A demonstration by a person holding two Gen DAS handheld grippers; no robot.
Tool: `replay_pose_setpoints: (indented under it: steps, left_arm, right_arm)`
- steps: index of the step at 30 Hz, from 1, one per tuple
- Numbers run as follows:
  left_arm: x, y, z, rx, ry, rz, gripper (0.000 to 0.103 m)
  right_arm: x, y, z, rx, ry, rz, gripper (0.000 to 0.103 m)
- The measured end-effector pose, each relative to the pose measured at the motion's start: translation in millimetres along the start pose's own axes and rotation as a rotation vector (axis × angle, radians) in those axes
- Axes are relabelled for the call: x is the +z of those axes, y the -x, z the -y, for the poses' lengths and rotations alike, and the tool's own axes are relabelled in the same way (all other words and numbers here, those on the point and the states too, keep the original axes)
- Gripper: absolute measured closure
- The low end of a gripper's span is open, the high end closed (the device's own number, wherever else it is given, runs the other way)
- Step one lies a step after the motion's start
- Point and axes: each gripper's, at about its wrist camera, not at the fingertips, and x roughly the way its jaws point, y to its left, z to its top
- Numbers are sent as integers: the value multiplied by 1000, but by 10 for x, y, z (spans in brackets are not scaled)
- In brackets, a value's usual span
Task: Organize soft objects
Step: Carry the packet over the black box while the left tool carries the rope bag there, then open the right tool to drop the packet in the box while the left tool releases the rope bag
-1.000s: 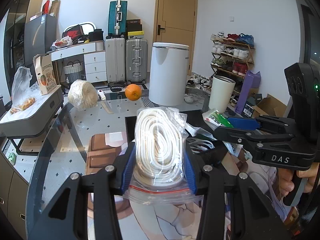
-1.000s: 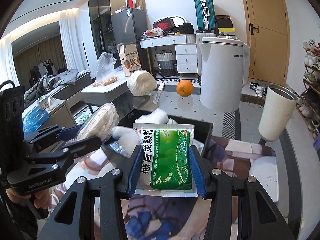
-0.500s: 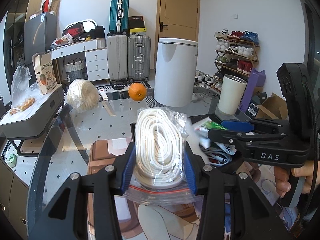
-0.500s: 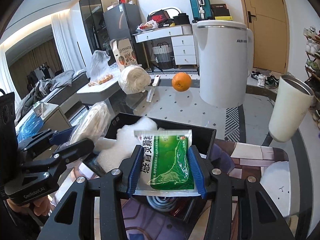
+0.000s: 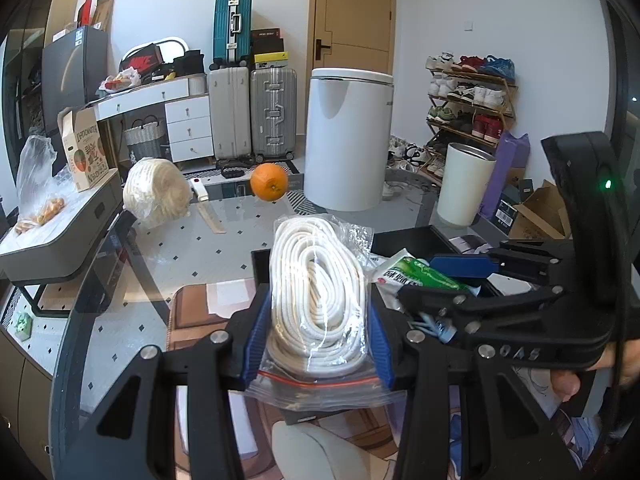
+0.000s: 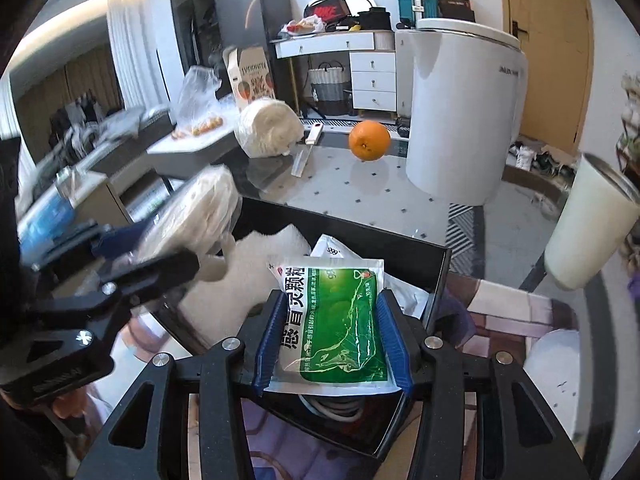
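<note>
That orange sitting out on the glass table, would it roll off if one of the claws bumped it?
Probably: the orange is round and sits loose on smooth glass table, nothing beside it. It likely feels firm, unlike the bagged rope.

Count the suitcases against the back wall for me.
3: a teal suitcase standing on a white suitcase, and a silver suitcase beside it. More may be hidden behind the clutter.
</note>
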Motion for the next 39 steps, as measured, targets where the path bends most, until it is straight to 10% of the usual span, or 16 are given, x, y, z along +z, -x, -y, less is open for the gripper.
replay_pose_setpoints:
  steps: [16,32,39]
  left_arm:
    - [95,-129,311,-53,-55,-17,59]
    - [53,-438,433,-11,-87,-103,53]
    - [60,-311,413,36,-87,-87,15]
  right_arm:
    - [-127,459,80,-37,65,74,20]
    - [-207,534,248,-73,47,77,20]
    - [-241,608,245,-77,37,92,16]
